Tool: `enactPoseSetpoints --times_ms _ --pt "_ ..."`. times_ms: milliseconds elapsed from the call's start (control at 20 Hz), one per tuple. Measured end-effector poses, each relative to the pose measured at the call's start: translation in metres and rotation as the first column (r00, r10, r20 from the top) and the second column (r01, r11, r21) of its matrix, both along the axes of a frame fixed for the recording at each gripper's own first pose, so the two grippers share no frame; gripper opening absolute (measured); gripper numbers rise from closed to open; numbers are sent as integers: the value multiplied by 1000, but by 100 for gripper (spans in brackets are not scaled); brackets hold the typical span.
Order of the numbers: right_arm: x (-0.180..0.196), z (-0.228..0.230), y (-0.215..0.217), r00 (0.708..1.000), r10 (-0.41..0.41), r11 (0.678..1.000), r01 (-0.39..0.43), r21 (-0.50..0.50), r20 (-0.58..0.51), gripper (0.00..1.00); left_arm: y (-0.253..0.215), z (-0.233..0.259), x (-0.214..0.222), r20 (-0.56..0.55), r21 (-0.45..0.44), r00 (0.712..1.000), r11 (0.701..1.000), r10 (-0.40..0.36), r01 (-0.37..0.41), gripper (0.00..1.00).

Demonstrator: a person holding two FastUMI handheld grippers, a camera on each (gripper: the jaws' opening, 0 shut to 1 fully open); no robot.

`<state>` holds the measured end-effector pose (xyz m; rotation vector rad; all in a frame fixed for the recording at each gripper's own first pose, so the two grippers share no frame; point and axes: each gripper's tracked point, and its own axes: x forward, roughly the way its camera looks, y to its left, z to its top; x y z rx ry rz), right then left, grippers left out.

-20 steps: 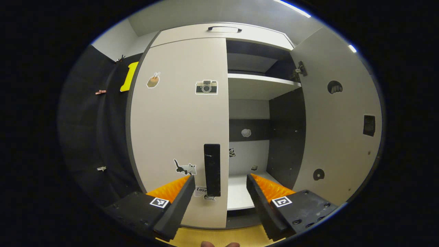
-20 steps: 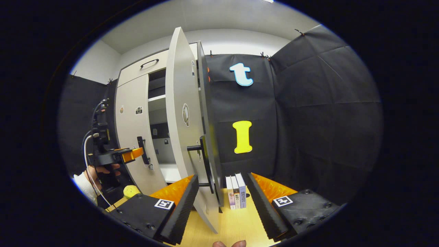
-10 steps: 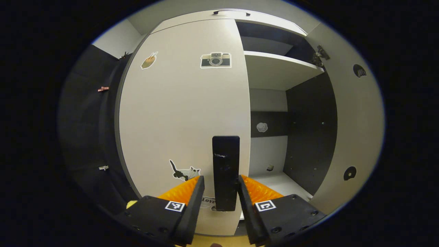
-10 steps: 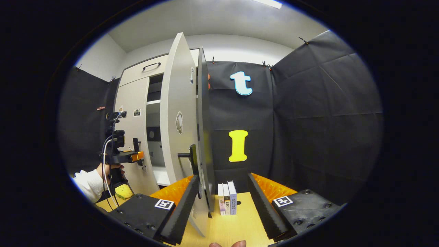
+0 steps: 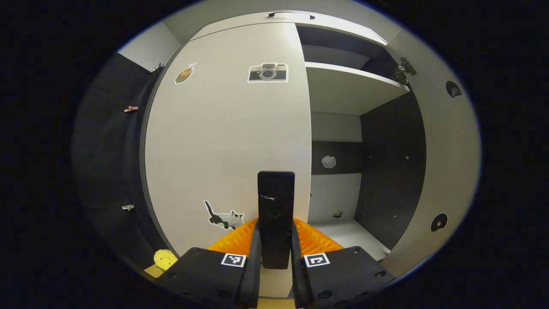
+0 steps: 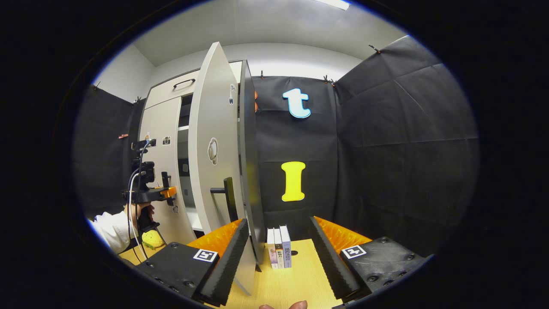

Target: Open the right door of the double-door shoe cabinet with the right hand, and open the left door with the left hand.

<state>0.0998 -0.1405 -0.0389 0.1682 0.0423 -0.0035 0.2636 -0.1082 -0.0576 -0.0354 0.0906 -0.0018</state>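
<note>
Booth: black cloth walls are hung round a pale double-door shoe cabinet; a wooden desk carries three upright books.
Right door: it is swung wide open, its handle left free.
Right tongs: they are held apart, nothing between them, near the open door's edge.
Left door: it is seen closed, flush with the cabinet front.
Left tongs: they are clamped on the left door's black handle, both fingers pressed against its sides.
Risk: slipping off the smooth handle is judged possible if the pull is made straight back, not along the hinge arc.
Second risk: the swinging door could be blocked by the person's sleeve.
</note>
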Motion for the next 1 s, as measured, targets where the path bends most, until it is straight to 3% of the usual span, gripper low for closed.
enactPoseSetpoints --times_ms 250,1000 --pt "-15 3 3 1000 -13 1000 13 1 -5 89 0 -2 -3 -51 -18 998 999 -37 37 21" --pt "-22 19 79 999 39 999 -38 -24 23 89 62 2 -121 -48 -63 992 992 -115 112 18"
